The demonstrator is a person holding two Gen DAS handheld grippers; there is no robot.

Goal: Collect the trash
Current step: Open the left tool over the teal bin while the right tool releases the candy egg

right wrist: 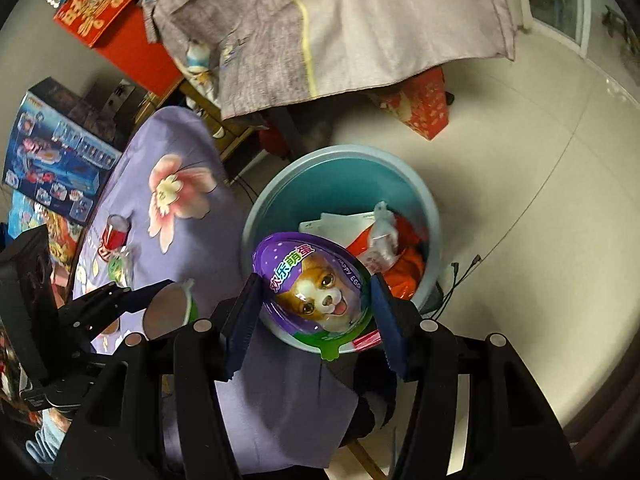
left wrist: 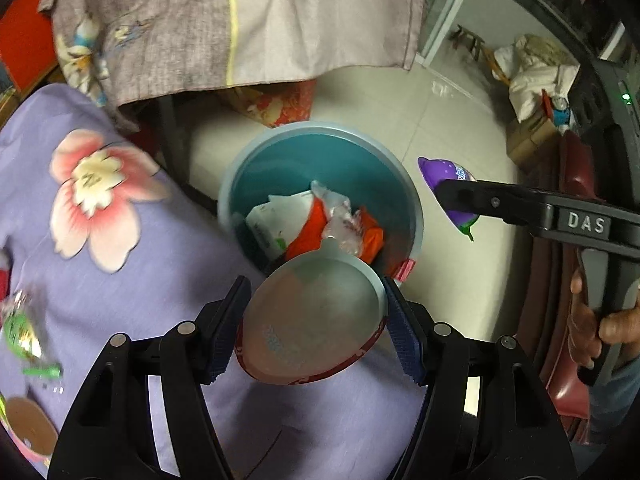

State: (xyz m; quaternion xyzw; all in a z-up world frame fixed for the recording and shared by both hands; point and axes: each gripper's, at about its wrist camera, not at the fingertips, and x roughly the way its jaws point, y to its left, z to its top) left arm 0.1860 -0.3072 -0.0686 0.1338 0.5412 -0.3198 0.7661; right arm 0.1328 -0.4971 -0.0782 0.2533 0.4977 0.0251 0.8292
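A teal trash bin (left wrist: pixel 296 160) (right wrist: pixel 332 184) stands on the floor beside the table and holds orange, white and clear wrappers (left wrist: pixel 320 220). My left gripper (left wrist: pixel 316 328) is shut on a silver egg-shaped foil lid with a red rim (left wrist: pixel 312 316), held at the bin's near edge. My right gripper (right wrist: pixel 314 316) is shut on a purple egg-shaped lid with a dog picture (right wrist: pixel 316 288), held over the bin's near rim. It also shows in the left wrist view (left wrist: pixel 444 172), right of the bin.
A purple flowered cloth (left wrist: pixel 120 280) covers the table, with a green wrapper (left wrist: pixel 20 332) and a brown-topped cup (left wrist: pixel 28 424) on it. A red can (right wrist: pixel 116 232) stands there too. A grey cloth (left wrist: pixel 240 20) hangs behind. Tiled floor (left wrist: pixel 440 100) lies to the right.
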